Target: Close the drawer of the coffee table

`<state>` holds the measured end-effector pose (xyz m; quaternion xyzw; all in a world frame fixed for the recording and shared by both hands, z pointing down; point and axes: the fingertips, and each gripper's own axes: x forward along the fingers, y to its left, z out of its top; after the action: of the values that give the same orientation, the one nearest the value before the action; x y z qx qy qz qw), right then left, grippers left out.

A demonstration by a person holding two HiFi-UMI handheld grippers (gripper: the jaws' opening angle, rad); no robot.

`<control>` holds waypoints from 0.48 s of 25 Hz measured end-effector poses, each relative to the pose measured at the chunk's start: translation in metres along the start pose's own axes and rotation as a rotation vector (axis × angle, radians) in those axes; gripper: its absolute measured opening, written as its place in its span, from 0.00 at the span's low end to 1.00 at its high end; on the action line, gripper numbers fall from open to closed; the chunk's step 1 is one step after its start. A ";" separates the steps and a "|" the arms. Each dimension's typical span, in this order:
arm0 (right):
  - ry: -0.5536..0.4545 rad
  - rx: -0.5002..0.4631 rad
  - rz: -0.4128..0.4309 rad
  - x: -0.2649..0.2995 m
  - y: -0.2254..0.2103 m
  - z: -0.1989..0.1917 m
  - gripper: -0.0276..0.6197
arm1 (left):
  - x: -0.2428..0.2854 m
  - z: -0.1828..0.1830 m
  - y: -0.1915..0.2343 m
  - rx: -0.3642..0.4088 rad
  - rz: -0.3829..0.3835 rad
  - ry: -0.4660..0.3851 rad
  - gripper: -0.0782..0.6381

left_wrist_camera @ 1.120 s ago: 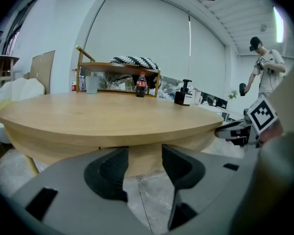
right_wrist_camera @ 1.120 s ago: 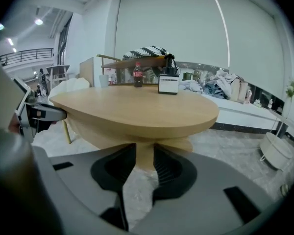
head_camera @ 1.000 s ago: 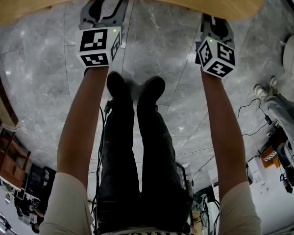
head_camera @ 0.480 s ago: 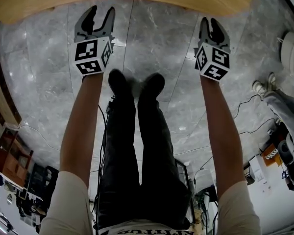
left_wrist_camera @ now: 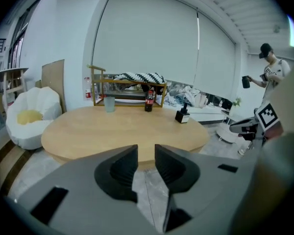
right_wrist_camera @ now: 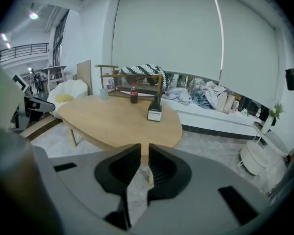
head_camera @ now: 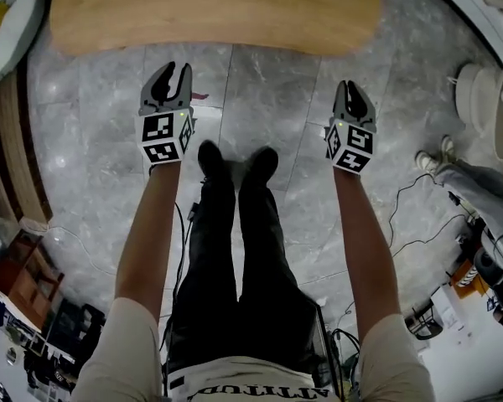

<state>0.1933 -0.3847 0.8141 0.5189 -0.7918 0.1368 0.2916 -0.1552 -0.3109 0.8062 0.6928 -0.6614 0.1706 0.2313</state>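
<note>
A person [head_camera: 235,308] stood on a grey floor [head_camera: 260,82]. In the head view the tabletop [head_camera: 218,11] lay at 12 o'clock. It was light wood with round ends. The left gripper [head_camera: 173,74] was at 11 o'clock and the right gripper [head_camera: 350,90] at 1 o'clock. Both hung over the floor, near the tabletop's edge but not touching it, and both pointed at it. The person's black shoes [head_camera: 235,159] were between them, a bit lower.

The left gripper's jaws were closing. A gap showed between them, with only floor and the table's edge behind it. The right gripper's jaws were closing too, and their gap was thinner. Neither pinched anything.

In the left gripper view, a cup [left_wrist_camera: 110,103], a bottle [left_wrist_camera: 149,101] and a small black and white box [left_wrist_camera: 182,115] stood on the far side of the tabletop. A wood rack [left_wrist_camera: 127,88] stood behind them. A soft white chair [left_wrist_camera: 32,114] sat at 9 o'clock of the tabletop. The drawer could not be seen in any view.
</note>
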 end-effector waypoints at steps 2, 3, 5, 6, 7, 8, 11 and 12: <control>-0.019 -0.010 0.012 -0.026 0.002 0.029 0.14 | -0.025 0.032 -0.006 0.007 -0.009 -0.015 0.26; -0.029 -0.018 0.021 -0.039 0.004 0.044 0.13 | -0.039 0.048 -0.009 0.007 -0.011 -0.024 0.25; -0.049 -0.030 0.037 -0.068 0.010 0.073 0.13 | -0.068 0.080 -0.014 0.002 -0.017 -0.043 0.24; -0.060 -0.028 0.045 -0.083 0.012 0.088 0.13 | -0.083 0.096 -0.017 0.000 -0.022 -0.053 0.24; -0.072 -0.021 0.052 -0.098 0.014 0.103 0.12 | -0.098 0.112 -0.020 0.001 -0.028 -0.062 0.23; -0.084 -0.009 0.061 -0.114 0.016 0.118 0.12 | -0.114 0.127 -0.023 0.004 -0.034 -0.070 0.23; -0.115 0.022 0.089 -0.167 0.023 0.161 0.10 | -0.165 0.168 -0.034 0.017 -0.058 -0.088 0.19; -0.125 0.023 0.095 -0.185 0.025 0.175 0.10 | -0.183 0.181 -0.037 0.015 -0.070 -0.092 0.18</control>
<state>0.1685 -0.3274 0.5659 0.4914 -0.8307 0.1270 0.2289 -0.1435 -0.2563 0.5525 0.7244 -0.6453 0.1350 0.2013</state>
